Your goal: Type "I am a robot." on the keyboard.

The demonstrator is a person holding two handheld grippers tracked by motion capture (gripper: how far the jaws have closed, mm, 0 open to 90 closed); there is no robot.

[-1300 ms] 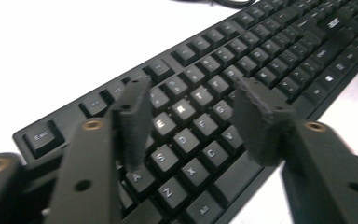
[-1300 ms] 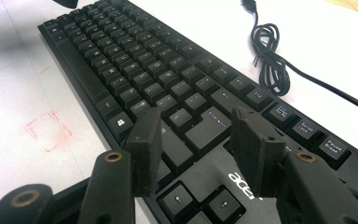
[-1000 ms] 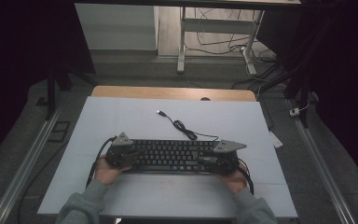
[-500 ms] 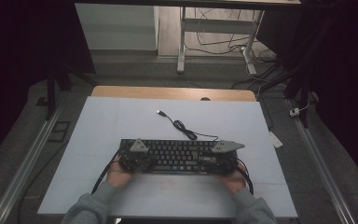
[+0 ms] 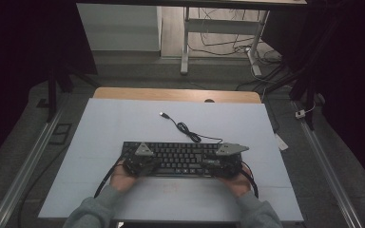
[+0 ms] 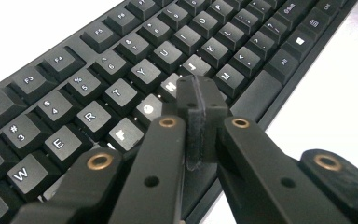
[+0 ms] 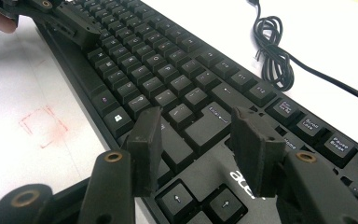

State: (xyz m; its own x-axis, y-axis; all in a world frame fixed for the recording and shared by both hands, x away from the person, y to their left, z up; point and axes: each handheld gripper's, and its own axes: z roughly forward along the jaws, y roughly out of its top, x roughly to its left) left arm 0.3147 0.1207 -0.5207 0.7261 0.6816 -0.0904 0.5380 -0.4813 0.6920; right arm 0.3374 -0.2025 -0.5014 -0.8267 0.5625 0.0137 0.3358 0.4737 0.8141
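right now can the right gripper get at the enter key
Probably yes. The right gripper hangs open just above the keyboard, the Enter key lies between its jaws, and nothing is in the way.

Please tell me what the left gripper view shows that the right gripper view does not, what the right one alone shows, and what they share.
Left gripper view alone: the left gripper, jaws shut together with nothing between them, its tip over the lit white letter keys of the middle row.

Right gripper view alone: the right gripper, jaws open above the Enter key and arrow keys; the coiled black USB cable; a faint red square mark on the white table surface.

Both: the black wired keyboard lying on that white surface.
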